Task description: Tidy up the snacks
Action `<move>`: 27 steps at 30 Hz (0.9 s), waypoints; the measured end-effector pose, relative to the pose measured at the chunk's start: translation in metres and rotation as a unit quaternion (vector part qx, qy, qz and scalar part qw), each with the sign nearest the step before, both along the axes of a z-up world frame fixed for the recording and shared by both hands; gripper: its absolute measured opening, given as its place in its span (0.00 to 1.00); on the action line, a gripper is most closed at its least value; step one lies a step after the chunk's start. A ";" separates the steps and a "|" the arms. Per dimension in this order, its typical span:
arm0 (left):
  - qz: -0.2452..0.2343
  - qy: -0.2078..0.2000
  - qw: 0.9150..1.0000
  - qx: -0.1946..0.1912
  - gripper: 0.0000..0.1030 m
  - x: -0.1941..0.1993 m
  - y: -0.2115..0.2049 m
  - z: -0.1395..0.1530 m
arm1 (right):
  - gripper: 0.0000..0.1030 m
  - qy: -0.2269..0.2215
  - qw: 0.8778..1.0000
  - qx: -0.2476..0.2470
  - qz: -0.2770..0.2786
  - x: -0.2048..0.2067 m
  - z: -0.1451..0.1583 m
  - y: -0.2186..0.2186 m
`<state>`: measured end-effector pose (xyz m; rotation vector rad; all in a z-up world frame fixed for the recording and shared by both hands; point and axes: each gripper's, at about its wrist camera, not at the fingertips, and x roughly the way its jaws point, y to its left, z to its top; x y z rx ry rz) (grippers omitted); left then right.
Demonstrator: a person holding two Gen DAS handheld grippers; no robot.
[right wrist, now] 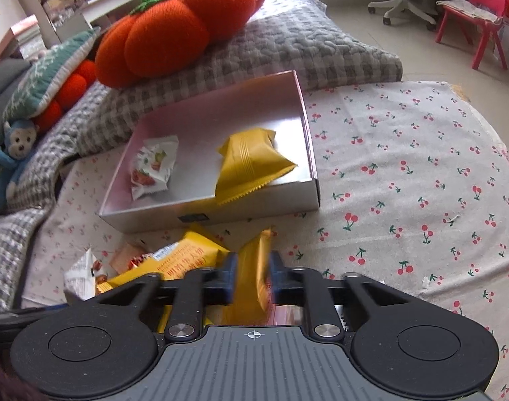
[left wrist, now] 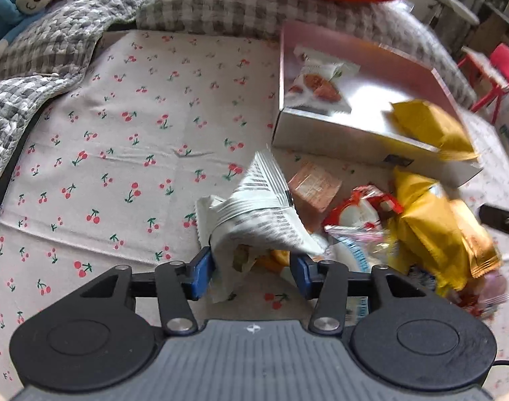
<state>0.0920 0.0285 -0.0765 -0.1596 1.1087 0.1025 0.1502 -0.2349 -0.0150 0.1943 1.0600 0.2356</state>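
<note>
Snack pile (left wrist: 371, 230) on cherry-print cloth (left wrist: 114, 153), beside silver box (right wrist: 254, 205). Yellow packet (right wrist: 187, 260): "HAPPY", rest unreadable. Left gripper (left wrist: 251, 267): partly open around white striped packet (left wrist: 258, 210). Right gripper (right wrist: 252, 277): clamped on gold packet (right wrist: 254, 267).
</note>
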 end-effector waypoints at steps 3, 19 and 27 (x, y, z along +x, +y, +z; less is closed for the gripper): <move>-0.005 -0.009 1.000 0.005 0.15 -0.002 0.000 0.001 | 0.16 0.017 1.000 -0.020 -0.001 0.004 -0.009 -0.001; 0.044 -0.040 0.997 -0.055 0.05 -0.013 0.023 0.021 | 0.54 0.072 0.996 0.050 -0.029 0.012 -0.028 -0.006; 0.057 -0.062 0.993 -0.080 0.02 -0.020 0.033 0.031 | 0.34 0.045 0.999 -0.016 0.006 0.011 -0.031 0.022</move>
